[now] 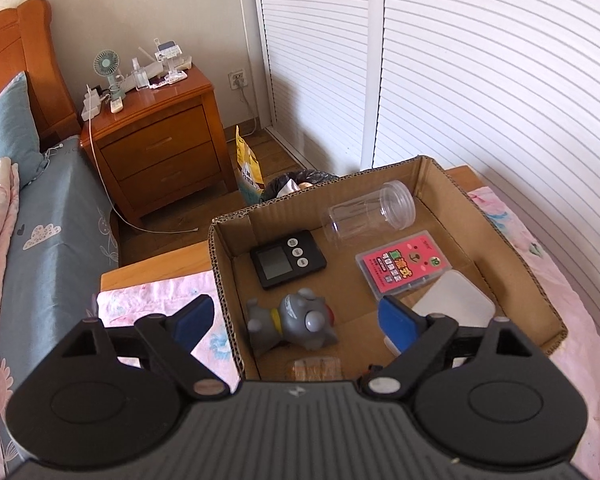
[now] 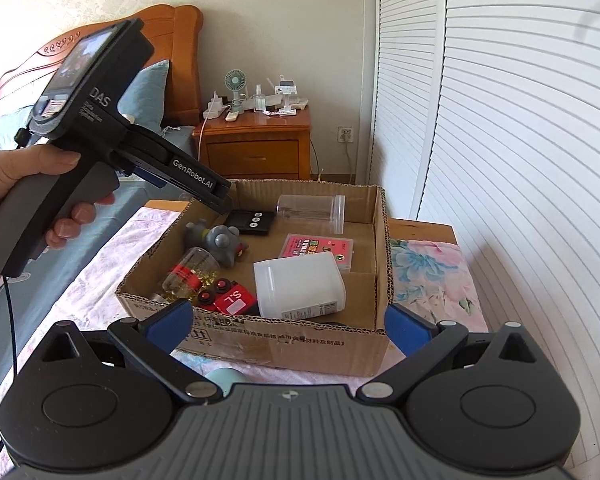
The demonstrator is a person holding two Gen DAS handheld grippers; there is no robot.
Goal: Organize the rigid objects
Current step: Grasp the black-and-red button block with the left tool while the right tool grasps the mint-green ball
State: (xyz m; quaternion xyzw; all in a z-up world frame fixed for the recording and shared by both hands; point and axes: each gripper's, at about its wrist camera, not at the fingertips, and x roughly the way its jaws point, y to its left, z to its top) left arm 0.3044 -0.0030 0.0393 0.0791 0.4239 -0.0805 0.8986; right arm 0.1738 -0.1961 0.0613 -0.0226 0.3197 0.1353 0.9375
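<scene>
The right claw point(image 2: 288, 322) hangs wide apart before a cardboard box point(image 2: 300, 344) on a floral cloth point(image 2: 432, 276). Inside lie a white container point(image 2: 300, 284), grey toy point(image 2: 220, 244), clear jar point(image 2: 312, 208) and red car point(image 2: 236, 300). A hand point(image 2: 28, 184) tilts the left claw point(image 2: 224, 204) over the box.

There is one cardboard box point(image 2: 292, 340). In it are one clear plastic jar point(image 1: 370, 212), one black timer point(image 1: 287, 258), one pink card case point(image 1: 404, 266), one white plastic box point(image 2: 300, 284), one gray toy animal point(image 1: 296, 320), one red toy car point(image 2: 230, 298) and one small bottle of yellow capsules point(image 2: 188, 276). Two grippers show, the left gripper point(image 1: 296, 316) and the right gripper point(image 2: 288, 324).
</scene>
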